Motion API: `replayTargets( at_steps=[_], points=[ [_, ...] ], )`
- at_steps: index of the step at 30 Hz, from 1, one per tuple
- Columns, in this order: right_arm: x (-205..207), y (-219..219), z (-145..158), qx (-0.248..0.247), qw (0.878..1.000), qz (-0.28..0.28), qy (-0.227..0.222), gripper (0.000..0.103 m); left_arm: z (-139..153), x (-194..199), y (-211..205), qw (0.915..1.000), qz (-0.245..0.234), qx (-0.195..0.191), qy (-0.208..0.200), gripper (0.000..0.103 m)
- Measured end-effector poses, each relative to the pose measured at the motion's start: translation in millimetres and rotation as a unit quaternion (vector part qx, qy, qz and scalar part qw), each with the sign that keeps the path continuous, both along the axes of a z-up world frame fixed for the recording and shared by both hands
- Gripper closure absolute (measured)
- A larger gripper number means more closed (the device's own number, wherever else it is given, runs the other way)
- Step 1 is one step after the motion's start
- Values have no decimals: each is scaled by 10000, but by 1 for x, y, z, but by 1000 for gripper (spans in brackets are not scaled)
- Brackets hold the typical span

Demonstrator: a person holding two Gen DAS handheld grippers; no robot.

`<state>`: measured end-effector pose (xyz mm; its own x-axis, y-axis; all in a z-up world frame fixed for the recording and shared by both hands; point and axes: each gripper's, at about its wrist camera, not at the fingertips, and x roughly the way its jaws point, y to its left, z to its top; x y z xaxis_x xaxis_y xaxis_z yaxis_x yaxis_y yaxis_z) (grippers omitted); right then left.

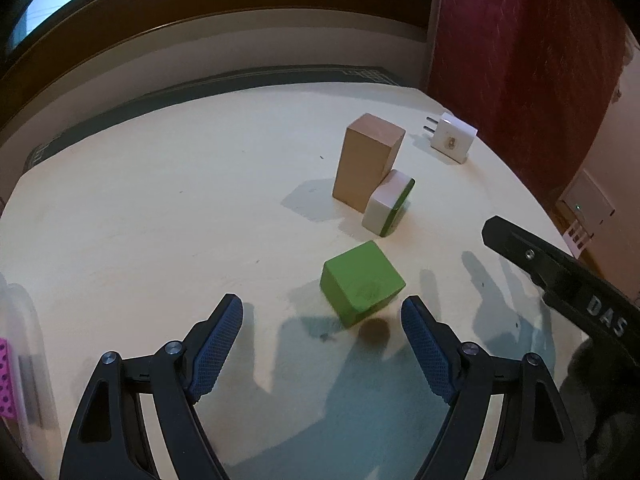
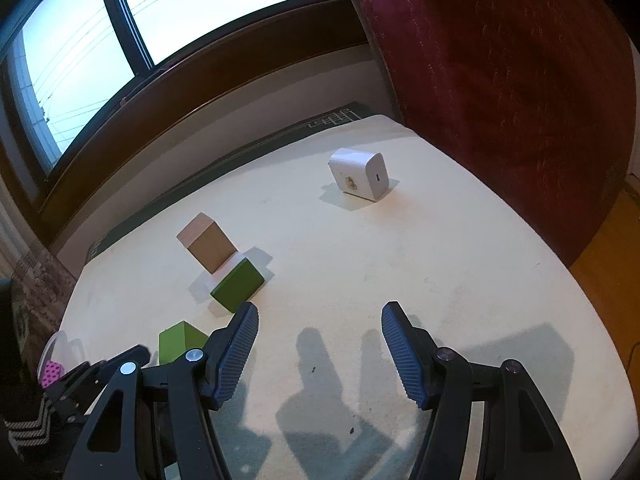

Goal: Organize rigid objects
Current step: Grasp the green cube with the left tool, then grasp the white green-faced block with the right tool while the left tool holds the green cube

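A green cube (image 1: 362, 282) lies on the cream table (image 1: 160, 208), just ahead of my left gripper (image 1: 322, 312), which is open and empty. Behind the cube stands a tall tan wooden block (image 1: 366, 162), and a white block with a green face (image 1: 388, 203) leans against it. A white plug adapter (image 1: 454, 139) sits near the far right edge. In the right wrist view my right gripper (image 2: 319, 320) is open over bare table, with the green cube (image 2: 180, 340) at its left, the green-faced block (image 2: 237, 285) and tan block (image 2: 209, 243) beyond, and the adapter (image 2: 360, 174) far ahead.
A clear container (image 1: 24, 356) holding a pink perforated piece (image 1: 7, 380) stands at the table's left edge. A dark red curtain (image 2: 500, 80) hangs behind the right side. The right gripper's black body (image 1: 560, 276) shows in the left wrist view. A window (image 2: 100, 20) lies beyond.
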<state>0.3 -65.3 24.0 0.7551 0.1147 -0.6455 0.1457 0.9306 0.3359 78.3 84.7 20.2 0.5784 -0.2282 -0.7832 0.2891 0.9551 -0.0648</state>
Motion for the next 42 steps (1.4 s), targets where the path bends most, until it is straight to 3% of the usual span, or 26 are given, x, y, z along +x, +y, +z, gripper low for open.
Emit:
replayTargets(
  at_steps=[4,9,11,15,26,33,42],
  points=[
    [0,2,-1,9,10000,23,11,36,-2,9,-5,10000,-44,-69,-12,25],
    [-1,3,-2,20,10000,55,3,36,-3,13,-7,9999,-37,-49,-85,46],
    [0,5,-3,14,10000,98,-5,36,-2,12,-5,9999,-30,-88,-111,60],
    [0,9,-4,-3,9998,173,-26,36,-1,9,1,9998,25,-159,-147,60],
    [6,26,0,-235,9983,526,59,36,13,-3,20,9979,350,91,-540,60],
    [32,51,4,-810,9912,1044,82,36,21,-10,34,9962,506,170,-690,60],
    [57,74,-7,-1051,9839,1413,291,48,27,-15,46,9943,662,211,-814,60]
  ],
)
